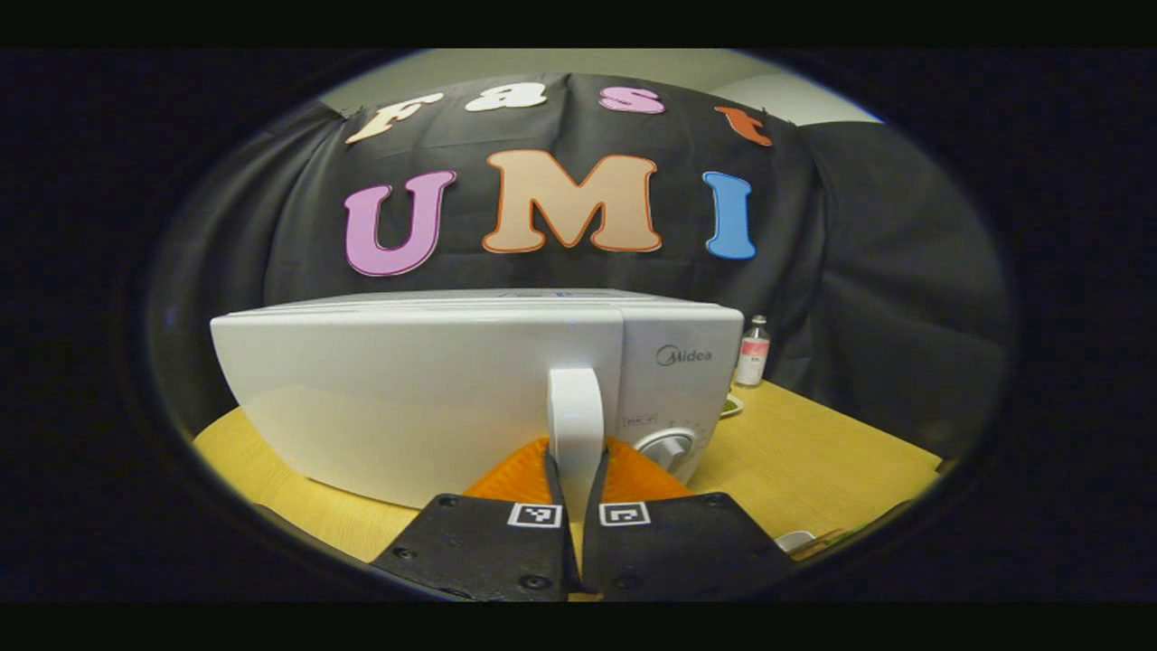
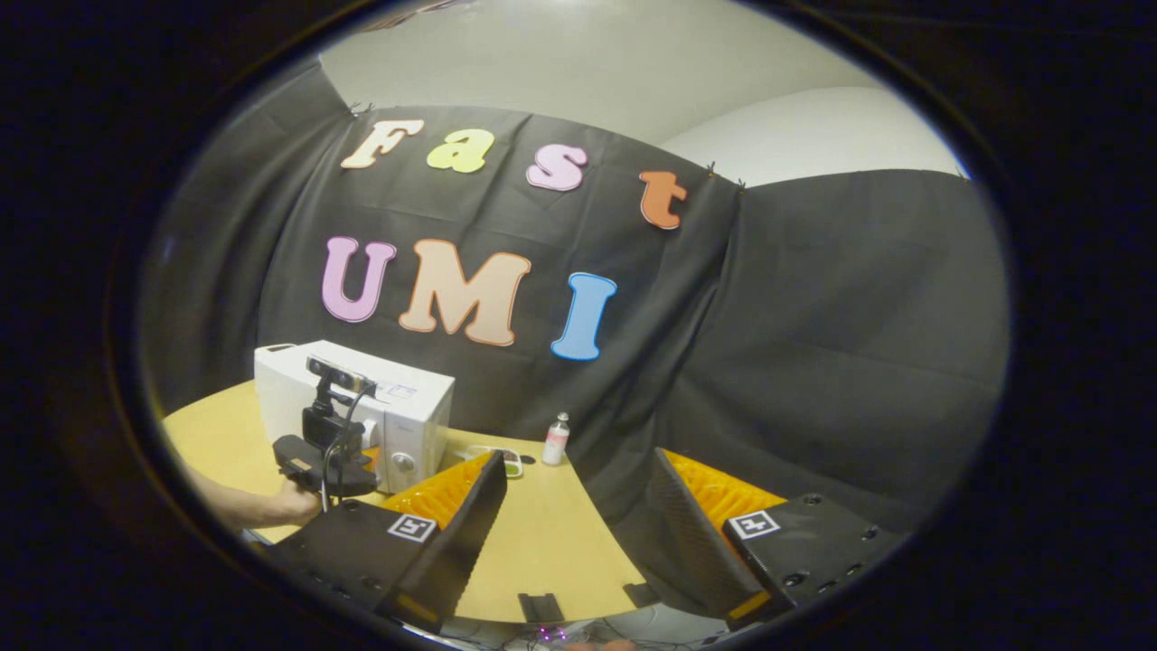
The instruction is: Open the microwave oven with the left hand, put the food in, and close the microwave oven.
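Your left gripper (image 1: 576,470) is closed narrow around the white door handle (image 1: 576,420) of the microwave oven (image 1: 434,389); both black fingers (image 1: 551,475) lie against the sides of the handle, one on each side, and the orange parts behind them show to the left and right of it. The handle stands upright, directly in front of your gripper, and the door behind it is closed, flat with the front of the oven. Just right of the handle you see the control panel with a round knob (image 1: 669,448). The oven stands on a yellow table (image 1: 813,461). Behind its right corner there is a small bottle (image 1: 752,351) and, near it, a small plate with something green (image 1: 729,406); I cannot tell what the food is. Your right gripper (image 2: 578,506) is held wide open and holds nothing, well apart from the oven, which lies far to the left in the right gripper view. There you also see your other hand (image 2: 294,504) holding the left gripper in front of the oven.
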A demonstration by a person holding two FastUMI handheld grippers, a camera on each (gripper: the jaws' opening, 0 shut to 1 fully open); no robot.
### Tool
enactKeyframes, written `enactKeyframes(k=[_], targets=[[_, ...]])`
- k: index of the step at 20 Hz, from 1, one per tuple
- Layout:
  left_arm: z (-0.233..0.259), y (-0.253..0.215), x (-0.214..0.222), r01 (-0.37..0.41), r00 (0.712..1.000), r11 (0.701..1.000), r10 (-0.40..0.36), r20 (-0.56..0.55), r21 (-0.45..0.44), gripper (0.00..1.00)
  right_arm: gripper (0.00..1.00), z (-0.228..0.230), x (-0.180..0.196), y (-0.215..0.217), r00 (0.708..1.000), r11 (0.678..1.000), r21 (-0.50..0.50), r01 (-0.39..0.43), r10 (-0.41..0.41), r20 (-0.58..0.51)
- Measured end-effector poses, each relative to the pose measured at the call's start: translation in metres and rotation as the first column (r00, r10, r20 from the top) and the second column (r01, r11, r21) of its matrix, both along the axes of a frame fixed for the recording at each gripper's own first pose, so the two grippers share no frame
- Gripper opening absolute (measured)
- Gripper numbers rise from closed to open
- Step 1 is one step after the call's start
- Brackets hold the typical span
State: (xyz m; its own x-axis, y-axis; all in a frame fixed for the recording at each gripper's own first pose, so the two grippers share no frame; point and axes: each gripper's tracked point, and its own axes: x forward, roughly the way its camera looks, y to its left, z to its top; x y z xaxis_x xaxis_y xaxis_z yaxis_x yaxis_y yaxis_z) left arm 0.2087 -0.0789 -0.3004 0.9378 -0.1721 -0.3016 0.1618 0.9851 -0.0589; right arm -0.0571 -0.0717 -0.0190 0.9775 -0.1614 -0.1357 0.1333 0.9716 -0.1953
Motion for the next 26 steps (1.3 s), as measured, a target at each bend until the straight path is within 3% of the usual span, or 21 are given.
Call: enactKeyframes(k=[3,4,6,17,26], targets=[[-0.004,0.002,-0.023,-0.001,0.998,1.0,0.001,-0.056,-0.016,0.01,0.97,0.002,0.003,0.002,1.0,1.0,0.014,-0.007,0.007,0.009],[0.01,0.006,-0.036,-0.002,1.0,1.0,0.002,0.008,-0.017,0.01,0.97,0.002,0.004,0.004,1.0,1.0,0.016,-0.011,0.011,0.012],[0.009,0.016,-0.061,0.003,1.0,1.0,-0.003,-0.007,0.007,0.01,0.97,0.001,0.006,0.009,1.0,0.999,0.03,-0.026,0.026,0.013],[0.015,0.069,-0.162,0.092,0.99,0.996,-0.089,-0.107,0.023,0.0,1.0,-0.016,0.02,0.079,0.989,0.978,0.144,-0.148,0.148,0.011],[0.018,0.142,-0.225,0.102,0.984,0.994,-0.095,-0.151,0.038,0.02,1.0,-0.026,0.025,0.114,0.992,0.983,0.134,-0.128,0.126,0.023]])
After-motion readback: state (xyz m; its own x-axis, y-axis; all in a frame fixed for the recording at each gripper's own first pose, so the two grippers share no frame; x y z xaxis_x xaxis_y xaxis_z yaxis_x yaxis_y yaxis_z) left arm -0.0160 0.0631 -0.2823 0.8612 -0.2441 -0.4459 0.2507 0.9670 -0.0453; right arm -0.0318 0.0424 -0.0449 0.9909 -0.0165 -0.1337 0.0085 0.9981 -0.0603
